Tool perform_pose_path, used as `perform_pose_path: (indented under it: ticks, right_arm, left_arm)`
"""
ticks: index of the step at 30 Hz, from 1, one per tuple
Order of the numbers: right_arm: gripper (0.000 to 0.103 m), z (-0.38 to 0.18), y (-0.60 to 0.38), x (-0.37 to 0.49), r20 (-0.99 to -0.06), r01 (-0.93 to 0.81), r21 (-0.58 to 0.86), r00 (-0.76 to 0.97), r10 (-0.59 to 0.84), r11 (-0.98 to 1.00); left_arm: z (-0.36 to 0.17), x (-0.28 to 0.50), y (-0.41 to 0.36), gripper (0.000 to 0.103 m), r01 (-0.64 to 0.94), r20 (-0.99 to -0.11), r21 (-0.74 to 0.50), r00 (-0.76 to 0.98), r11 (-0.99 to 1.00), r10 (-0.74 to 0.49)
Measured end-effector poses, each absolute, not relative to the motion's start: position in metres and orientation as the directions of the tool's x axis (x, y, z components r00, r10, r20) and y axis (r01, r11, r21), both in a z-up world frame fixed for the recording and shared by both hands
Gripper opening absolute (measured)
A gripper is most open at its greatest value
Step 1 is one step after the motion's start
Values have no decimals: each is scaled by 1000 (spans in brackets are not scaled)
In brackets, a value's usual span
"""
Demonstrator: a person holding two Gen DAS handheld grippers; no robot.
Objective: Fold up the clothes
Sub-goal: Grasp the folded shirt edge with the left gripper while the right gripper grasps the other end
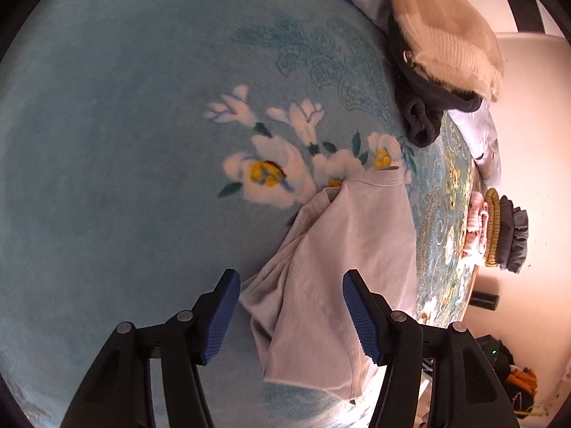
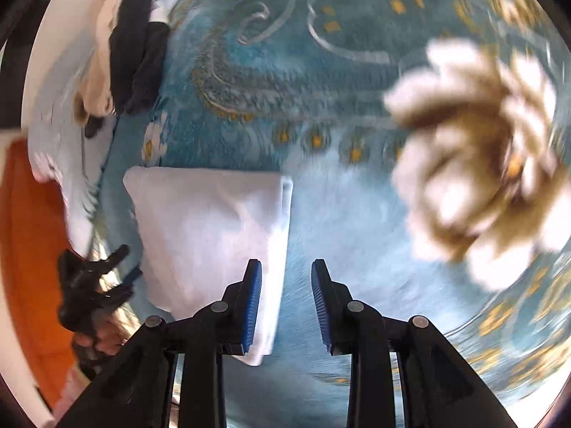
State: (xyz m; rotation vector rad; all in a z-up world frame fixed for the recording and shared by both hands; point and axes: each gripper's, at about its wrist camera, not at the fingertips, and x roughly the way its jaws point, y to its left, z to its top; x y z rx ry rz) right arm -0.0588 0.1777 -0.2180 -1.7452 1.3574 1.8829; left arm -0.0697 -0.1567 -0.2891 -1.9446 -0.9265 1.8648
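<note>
A pale lilac-white garment (image 1: 342,267) lies folded into a narrow shape on the blue floral blanket (image 1: 125,142). My left gripper (image 1: 289,317) hovers over its near part, open, fingers wide apart with cloth below the gap. In the right wrist view the same garment (image 2: 210,228) looks like a white folded rectangle. My right gripper (image 2: 285,303) is open above its right edge, one blue pad over the cloth and the other over the blanket (image 2: 339,214). This view is motion-blurred. The left gripper (image 2: 92,285), held by a hand, shows at the left.
A heap of dark and beige clothes (image 1: 446,46) lies at the blanket's far right. A stack of folded items (image 1: 499,232) sits past the bed's edge. The heap (image 2: 132,42) also shows at the upper left. An orange surface (image 2: 28,249) lies left.
</note>
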Motion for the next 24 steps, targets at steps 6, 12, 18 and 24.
perform_pose_path:
  ticks: [6,12,18,24]
  right_arm:
    - [29,-245,164,-65,-848,-736,497,-299,-438,-460]
    - [33,-266,151,-83,-830,-732,526,-330,-450,-434]
    - [14,-263,148,-91,-836,-727,517,-315,-449,-453]
    - [9,-243,158,-105,-843,-670,522,-312,-438,-528]
  left_arm:
    - [-296,-68,-139,63,168,-771,-629,-5,-759,637]
    - [-299,-63,-146,63,198,-738,-666,-39,-719,673]
    - [-297,-54,-144,24,214,-741,-664,-53,-717,670]
    - [-290,-33,-150,16,264,-719,-686,-108,-678,686]
